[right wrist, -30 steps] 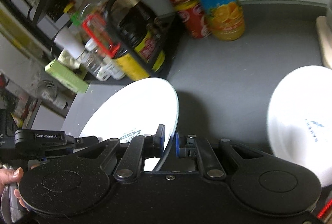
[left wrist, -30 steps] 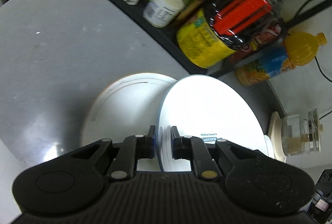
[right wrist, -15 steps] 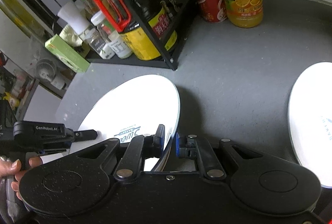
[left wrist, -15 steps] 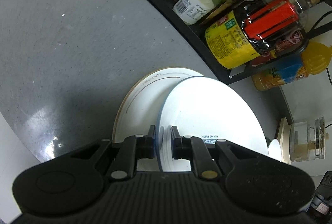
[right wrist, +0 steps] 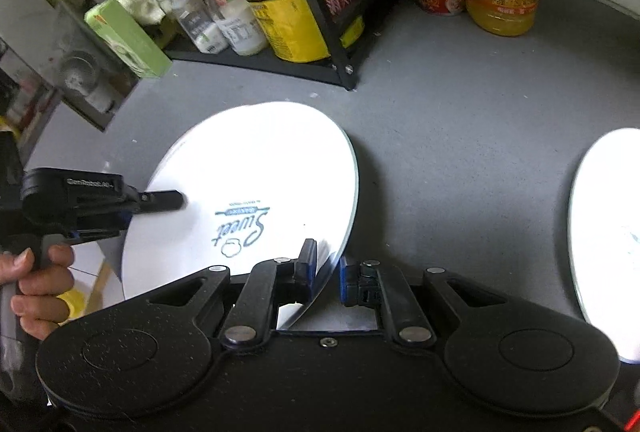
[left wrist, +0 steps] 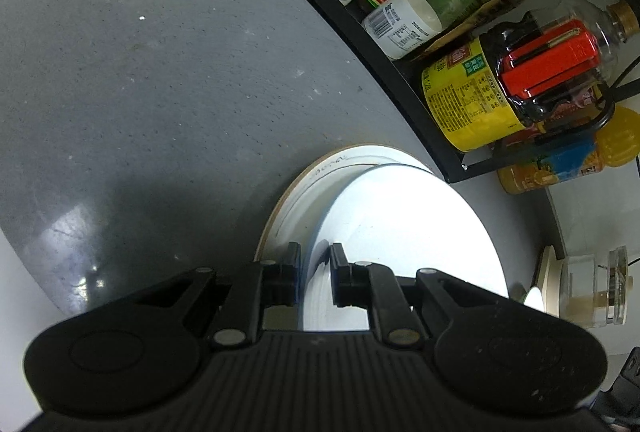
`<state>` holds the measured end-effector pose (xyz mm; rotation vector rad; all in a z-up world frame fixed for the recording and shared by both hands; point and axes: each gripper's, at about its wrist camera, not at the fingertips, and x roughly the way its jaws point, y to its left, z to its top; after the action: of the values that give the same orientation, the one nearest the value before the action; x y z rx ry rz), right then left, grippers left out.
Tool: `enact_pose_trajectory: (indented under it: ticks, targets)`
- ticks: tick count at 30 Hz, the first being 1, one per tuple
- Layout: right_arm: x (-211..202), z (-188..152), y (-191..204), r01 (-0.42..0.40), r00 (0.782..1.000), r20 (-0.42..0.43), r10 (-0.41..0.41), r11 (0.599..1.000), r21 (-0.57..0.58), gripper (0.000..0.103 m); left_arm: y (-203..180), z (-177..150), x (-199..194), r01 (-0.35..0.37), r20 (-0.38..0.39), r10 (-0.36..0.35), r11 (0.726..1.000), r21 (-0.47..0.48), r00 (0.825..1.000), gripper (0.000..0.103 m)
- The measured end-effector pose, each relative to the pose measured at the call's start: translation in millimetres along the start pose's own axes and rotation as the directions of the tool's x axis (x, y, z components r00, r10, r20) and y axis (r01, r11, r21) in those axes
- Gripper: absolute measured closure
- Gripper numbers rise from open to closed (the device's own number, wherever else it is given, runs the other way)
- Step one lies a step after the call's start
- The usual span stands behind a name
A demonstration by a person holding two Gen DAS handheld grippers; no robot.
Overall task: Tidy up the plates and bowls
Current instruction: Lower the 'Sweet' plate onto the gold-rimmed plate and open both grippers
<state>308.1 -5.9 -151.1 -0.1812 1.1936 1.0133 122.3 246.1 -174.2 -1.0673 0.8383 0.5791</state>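
The grey surface (right wrist: 460, 120) carries a black rack (right wrist: 340, 44) of bottles at its back. A white printed plate (right wrist: 248, 192) hangs tilted over a brown-rimmed plate (left wrist: 320, 172) lying flat. Both the left gripper (left wrist: 314, 274) and the right gripper (right wrist: 327, 270) have their fingers clamped on the printed plate's rim. It should be lowered level and centred before either lets go. Another white plate (right wrist: 604, 224) waits well apart.

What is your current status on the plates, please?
Left gripper and right gripper both shut on white plate. Held over tan-rimmed plate. Second white plate apart, right. Nothing in the way.
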Motion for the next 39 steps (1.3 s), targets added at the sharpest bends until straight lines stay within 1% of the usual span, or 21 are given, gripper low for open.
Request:
enact_pose_trajectory:
  ticks: [2, 4, 5, 7, 10, 13, 15, 18, 20, 22, 25, 27, 29, 31, 32, 36, 38, 39]
  targets:
    - [1.6, 0.8, 0.1, 0.017, 1.000, -0.009, -0.016, 1.000, 0.022, 0.092, -1.1, -1.4, 0.9, 0.002, 0.009, -0.002, 1.000, 0.002, 1.000, 0.090]
    - [2.3, 2.2, 2.9, 0.024, 1.000, -0.012, -0.024, 1.000, 0.017, 0.092, -2.5, -1.7, 0.5, -0.011, 0.022, 0.011, 1.000, 0.008, 1.000, 0.090]
    - [3.5, 3.3, 3.9, 0.023, 1.000, -0.015, -0.022, 1.000, 0.015, 0.092, -2.5, -1.0, -0.1, -0.015, 0.026, 0.015, 1.000, 0.004, 1.000, 0.088]
    - [6.5, 4.8, 4.3, 0.021, 1.000, -0.024, -0.020, 1.000, 0.015, 0.092, -2.2, 1.1, -2.0, -0.021, 0.025, 0.021, 1.000, -0.002, 0.999, 0.087]
    - [10.8, 5.7, 4.0, 0.027, 0.999, -0.024, -0.026, 0.999, 0.018, 0.092, -4.7, 3.3, -6.0, -0.046, 0.014, 0.046, 0.999, 0.026, 0.999, 0.086]
    - [12.7, 5.8, 2.5, 0.031, 0.999, -0.017, -0.030, 0.999, 0.028, 0.092, -5.4, 5.1, -9.0, -0.055, -0.005, 0.055, 0.998, 0.042, 0.998, 0.085]
    - [13.6, 6.1, 2.2, 0.033, 0.999, -0.014, -0.033, 0.999, 0.037, 0.092, -6.0, 5.5, -11.8, -0.060, -0.004, 0.060, 0.997, 0.049, 0.998, 0.085]
    - [15.0, 6.2, 3.2, 0.037, 0.999, -0.014, -0.036, 0.999, 0.034, 0.092, -7.3, 5.6, -19.2, -0.065, 0.020, 0.064, 0.996, 0.055, 0.998, 0.085]
    - [16.7, 6.7, 2.8, 0.032, 0.999, -0.016, -0.031, 0.999, 0.035, 0.091, -8.7, 5.8, -23.1, -0.068, 0.039, 0.066, 0.995, 0.067, 0.997, 0.082]
    - [18.0, 6.8, 2.5, 0.028, 0.999, -0.016, -0.028, 0.999, 0.035, 0.091, -9.4, 6.4, -24.5, -0.069, 0.045, 0.066, 0.995, 0.072, 0.997, 0.082]
    - [19.6, 7.0, 2.3, 0.024, 1.000, -0.018, -0.024, 0.999, 0.035, 0.091, -13.4, 6.4, -27.8, -0.096, 0.060, 0.091, 0.992, 0.084, 0.994, 0.082]
    - [21.3, 7.5, 2.0, 0.019, 1.000, -0.023, -0.018, 0.999, 0.047, 0.091, -16.7, 6.2, -33.3, -0.130, 0.087, 0.121, 0.987, 0.096, 0.989, 0.077]
    - [24.1, 6.1, 2.4, 0.017, 0.999, -0.031, -0.015, 0.998, 0.053, 0.090, -15.5, 6.6, -34.3, -0.140, 0.098, 0.130, 0.986, 0.096, 0.987, 0.072]
    - [25.7, 5.8, 5.1, 0.022, 0.999, -0.028, -0.021, 0.999, 0.049, 0.089, -14.5, 8.1, -29.9, -0.160, 0.074, 0.154, 0.982, 0.098, 0.985, 0.072]
    - [26.3, 6.4, 5.2, 0.023, 0.999, -0.029, -0.022, 0.998, 0.053, 0.089, -13.5, 8.7, -30.2, -0.173, 0.074, 0.167, 0.980, 0.093, 0.983, 0.072]
    - [23.6, 9.0, 3.1, 0.029, 0.999, -0.028, -0.026, 0.996, 0.080, 0.086, -22.4, 9.9, -37.5, -0.181, 0.100, 0.169, 0.976, 0.125, 0.981, 0.071]
    - [18.3, 10.4, 2.1, 0.021, 1.000, -0.014, -0.020, 0.996, 0.086, 0.086, -30.8, 10.3, -40.0, -0.203, 0.110, 0.188, 0.968, 0.145, 0.976, 0.061]
    - [15.2, 11.5, 1.1, 0.005, 1.000, -0.007, -0.004, 0.996, 0.094, 0.084, -34.5, 9.5, -40.5, -0.214, 0.116, 0.197, 0.964, 0.157, 0.973, 0.059]
